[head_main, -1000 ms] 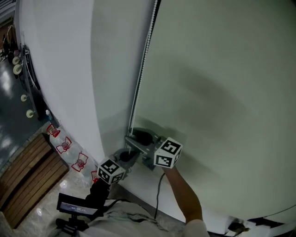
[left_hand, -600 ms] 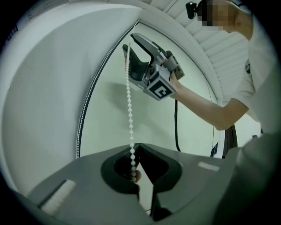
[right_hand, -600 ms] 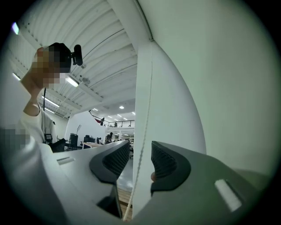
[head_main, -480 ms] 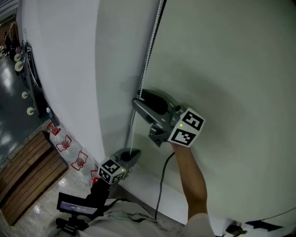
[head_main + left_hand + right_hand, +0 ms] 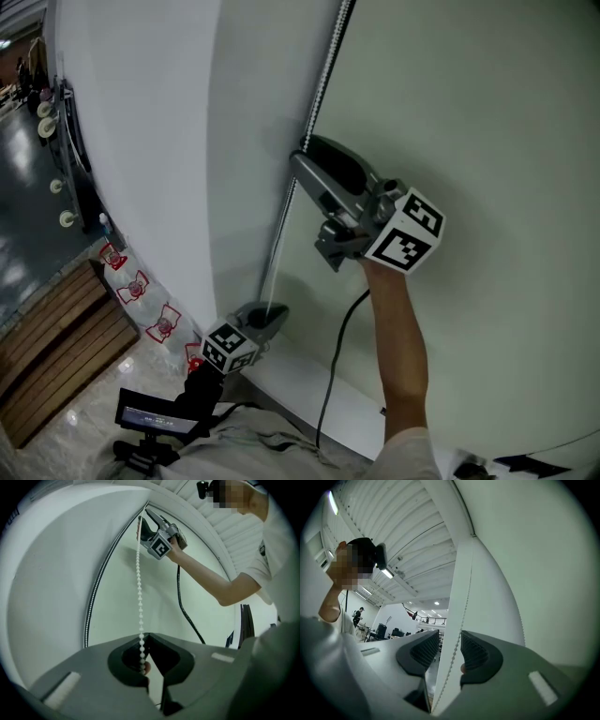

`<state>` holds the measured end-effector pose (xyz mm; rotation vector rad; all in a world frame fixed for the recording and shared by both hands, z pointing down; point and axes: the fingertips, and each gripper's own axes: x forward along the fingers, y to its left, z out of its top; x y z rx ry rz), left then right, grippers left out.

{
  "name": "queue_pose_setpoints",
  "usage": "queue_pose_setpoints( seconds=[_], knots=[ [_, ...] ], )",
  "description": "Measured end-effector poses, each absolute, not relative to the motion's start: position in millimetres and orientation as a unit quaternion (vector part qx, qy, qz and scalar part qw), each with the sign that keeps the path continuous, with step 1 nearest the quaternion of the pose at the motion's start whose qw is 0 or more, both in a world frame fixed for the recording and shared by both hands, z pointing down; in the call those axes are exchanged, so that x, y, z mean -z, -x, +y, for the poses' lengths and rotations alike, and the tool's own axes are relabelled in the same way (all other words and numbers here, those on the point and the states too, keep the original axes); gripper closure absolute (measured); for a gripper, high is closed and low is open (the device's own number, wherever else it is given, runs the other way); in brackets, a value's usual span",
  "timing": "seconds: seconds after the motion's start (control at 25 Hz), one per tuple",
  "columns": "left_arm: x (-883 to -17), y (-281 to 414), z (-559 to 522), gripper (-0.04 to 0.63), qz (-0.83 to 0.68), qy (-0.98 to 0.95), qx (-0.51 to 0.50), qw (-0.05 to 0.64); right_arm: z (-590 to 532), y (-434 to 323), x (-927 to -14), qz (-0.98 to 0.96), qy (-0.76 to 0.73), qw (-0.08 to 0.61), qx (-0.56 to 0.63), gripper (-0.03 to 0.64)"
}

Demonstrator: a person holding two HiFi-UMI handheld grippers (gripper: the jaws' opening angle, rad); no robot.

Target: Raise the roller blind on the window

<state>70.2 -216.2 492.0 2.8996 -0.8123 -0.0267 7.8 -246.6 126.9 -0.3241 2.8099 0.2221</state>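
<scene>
The pale roller blind (image 5: 469,141) hangs down over the window. Its white bead chain (image 5: 314,103) runs along the blind's left edge, down to my left gripper (image 5: 271,314). In the left gripper view the left gripper (image 5: 143,665) is shut on the bead chain (image 5: 139,588), which rises taut toward the right gripper (image 5: 143,522). My right gripper (image 5: 300,157) is held high against the chain. In the right gripper view the right gripper (image 5: 449,649) is open; its jaws have just been closing slightly. The chain (image 5: 457,634) passes between the ribbed pads without being pressed.
A white wall panel (image 5: 141,141) stands left of the blind. Below it are red-labelled bottles (image 5: 141,300) and a wooden slatted platform (image 5: 47,347). A black cable (image 5: 337,356) hangs from the right gripper. A dark device (image 5: 159,422) sits at the bottom left.
The right gripper has risen well up along the bead chain, away from the left gripper. The left gripper has stayed low, shut on the chain.
</scene>
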Motion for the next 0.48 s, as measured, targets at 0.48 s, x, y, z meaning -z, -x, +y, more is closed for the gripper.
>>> queue_pose_setpoints(
  seconds=[0.48],
  knots=[
    [-496,-70,-214,0.597,-0.268,-0.961,0.008,0.066,-244,-6,-108,0.973,0.119,0.181,-0.084,0.58]
  ],
)
